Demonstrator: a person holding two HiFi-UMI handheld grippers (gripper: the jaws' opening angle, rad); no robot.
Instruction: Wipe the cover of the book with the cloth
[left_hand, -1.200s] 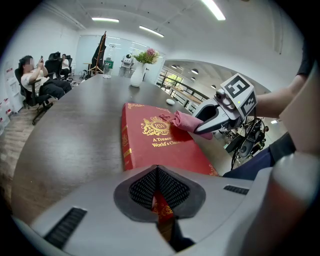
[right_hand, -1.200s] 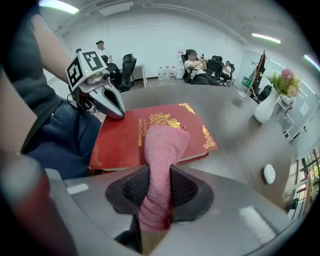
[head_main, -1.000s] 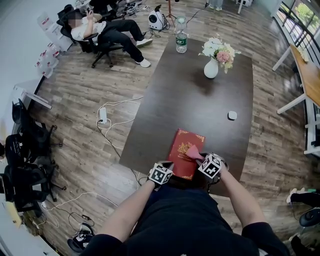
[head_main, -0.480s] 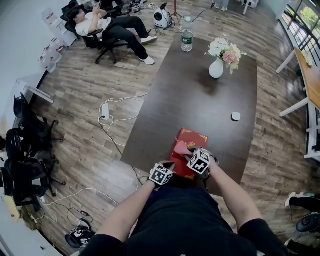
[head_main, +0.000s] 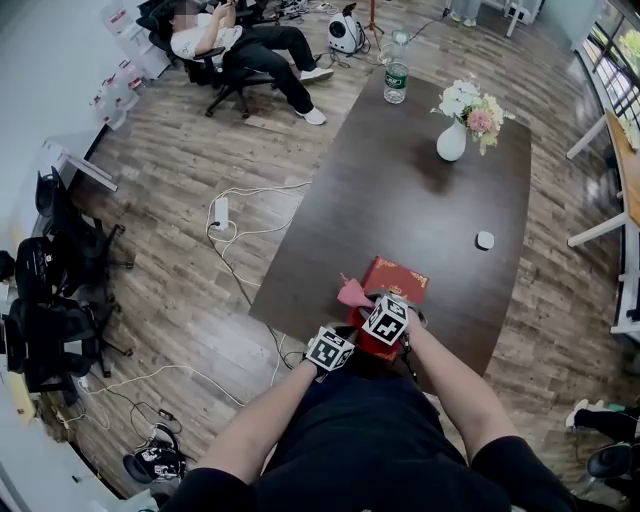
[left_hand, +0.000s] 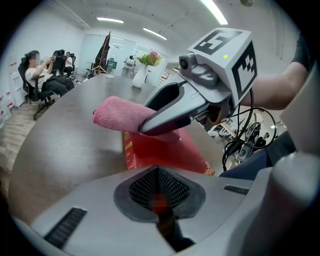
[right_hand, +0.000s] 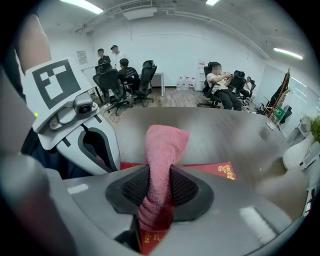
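Wood-plank floor (head_main: 180, 230) surrounds a long dark table (head_main: 420, 220) running toward 1 o'clock, a white vase of flowers (head_main: 451, 143) and a bottle (head_main: 397, 78) at its far end; black office chairs (head_main: 50, 290) crowd 9 o'clock; a person (head_main: 230, 40) reclines in a chair at 11 o'clock. A power strip (head_main: 220, 212) with white cables lies at 10 o'clock; white walls (right_hand: 175, 55), ceiling light strips (left_hand: 111, 20) overhead.

Bright, even indoor light is given by ceiling strip lights (right_hand: 85, 6) at 11 o'clock in the right gripper view. Daylight is admitted through windows (head_main: 612, 45) at 2 o'clock in the head view. The cloth (right_hand: 162, 150) is rendered sharp, while the table (right_hand: 225, 137) behind it is smeared. Fisheye bending and black vignetting are noted at the edges of both gripper views.
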